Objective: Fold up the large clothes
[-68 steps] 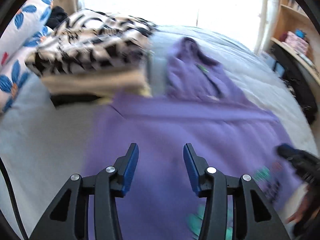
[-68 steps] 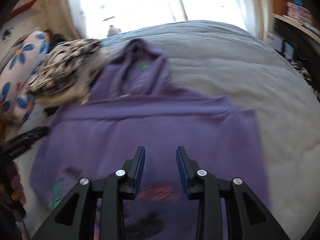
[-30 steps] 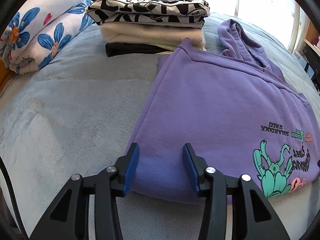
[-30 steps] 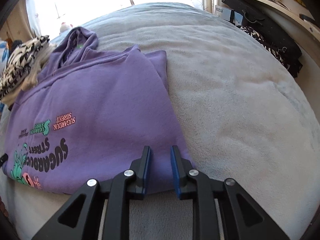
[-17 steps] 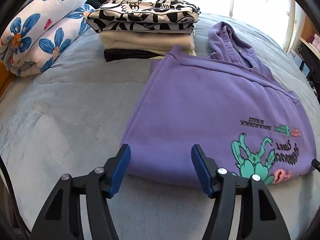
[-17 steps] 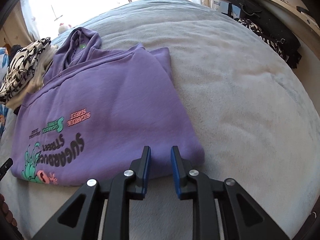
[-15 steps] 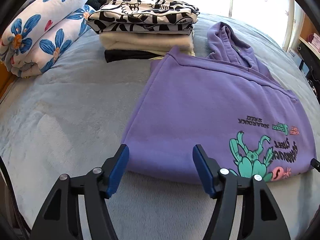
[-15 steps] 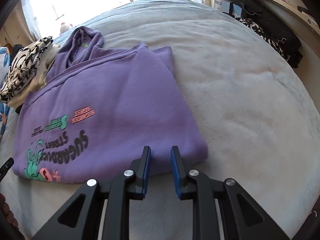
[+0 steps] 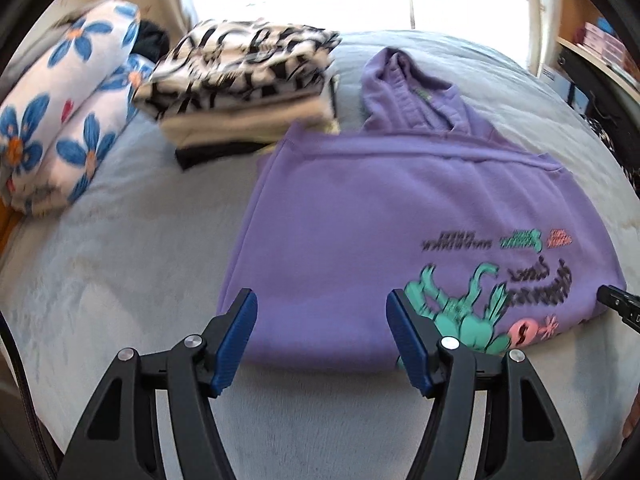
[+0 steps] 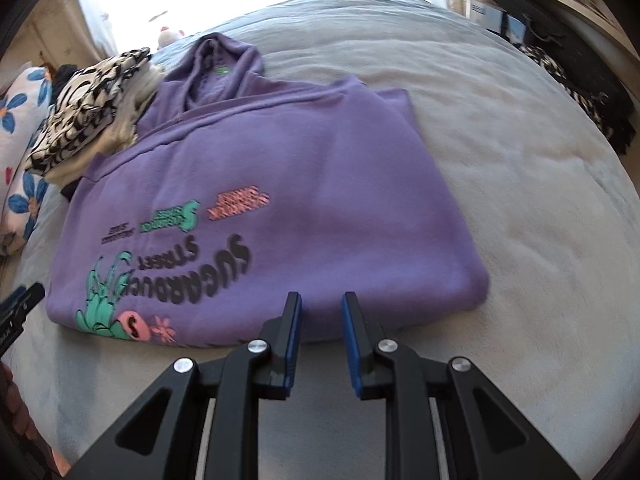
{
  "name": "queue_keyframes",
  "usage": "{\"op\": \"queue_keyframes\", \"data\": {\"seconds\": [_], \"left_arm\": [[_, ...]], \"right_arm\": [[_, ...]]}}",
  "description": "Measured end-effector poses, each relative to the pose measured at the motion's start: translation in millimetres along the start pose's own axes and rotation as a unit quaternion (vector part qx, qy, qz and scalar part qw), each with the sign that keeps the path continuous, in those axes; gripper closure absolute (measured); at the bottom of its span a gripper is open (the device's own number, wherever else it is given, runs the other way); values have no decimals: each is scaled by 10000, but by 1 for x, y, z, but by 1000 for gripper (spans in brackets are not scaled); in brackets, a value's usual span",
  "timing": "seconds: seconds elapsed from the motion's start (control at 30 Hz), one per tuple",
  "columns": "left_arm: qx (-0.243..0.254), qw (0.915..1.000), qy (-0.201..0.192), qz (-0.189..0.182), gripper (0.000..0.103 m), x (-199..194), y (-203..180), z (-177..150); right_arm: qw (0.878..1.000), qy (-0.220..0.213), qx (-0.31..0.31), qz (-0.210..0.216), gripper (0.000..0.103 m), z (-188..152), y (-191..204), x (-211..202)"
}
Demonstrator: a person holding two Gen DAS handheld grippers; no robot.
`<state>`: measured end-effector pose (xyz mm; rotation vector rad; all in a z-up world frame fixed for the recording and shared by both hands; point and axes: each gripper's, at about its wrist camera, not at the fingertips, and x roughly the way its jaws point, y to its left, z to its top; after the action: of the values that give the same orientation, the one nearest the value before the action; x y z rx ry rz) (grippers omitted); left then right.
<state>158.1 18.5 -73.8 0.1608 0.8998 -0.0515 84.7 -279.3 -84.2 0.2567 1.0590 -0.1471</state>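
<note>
A purple hoodie [image 9: 400,208] [image 10: 300,160] lies folded on the grey bed, its printed side up and its hood toward the window. My left gripper [image 9: 320,300] hangs just above the hoodie's near left edge, open wide, with nothing between its pads. My right gripper [image 10: 322,300] hovers at the near right edge with its jaws only narrowly apart and no cloth between them. Each gripper's dark tip shows at the edge of the other's view, the right gripper [image 9: 616,304] and the left gripper [image 10: 20,304].
A stack of folded clothes [image 9: 244,80] [image 10: 92,108], black-and-white print on top, sits beside the hood. Rolled bedding with blue flowers [image 9: 60,128] lies at the far left. The grey blanket [image 10: 540,200] stretches to the right. Shelves and dark bags [image 10: 560,40] stand beyond the bed.
Both grippers have drawn back and up from the hoodie's near edge. The left jaws have widened and let go of the cloth. The hoodie now lies folded, print up.
</note>
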Motion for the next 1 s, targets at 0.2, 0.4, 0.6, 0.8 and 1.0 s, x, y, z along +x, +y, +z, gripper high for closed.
{"op": "queue_keyframes", "data": {"seconds": [0.2,0.4,0.6,0.8,1.0], "left_arm": [[298,9990,-244,-218,33,1,-16,50],[764,9956,-487,-234,33,17,-33,104],[841,9952,-390,-326,33,65,-33,172],[971,9930,-141,-654,50,117,-51,232],[1051,9928,110,-561,53,167,-81,269]], "right_arm": [[9992,-185,-295,180,83,42,18,-6],[9972,-429,-523,315,83,91,38,-10],[9944,-620,-744,432,83,146,64,-1],[9936,-573,-590,779,83,213,74,26],[9942,-372,-506,878,83,276,83,65]]}}
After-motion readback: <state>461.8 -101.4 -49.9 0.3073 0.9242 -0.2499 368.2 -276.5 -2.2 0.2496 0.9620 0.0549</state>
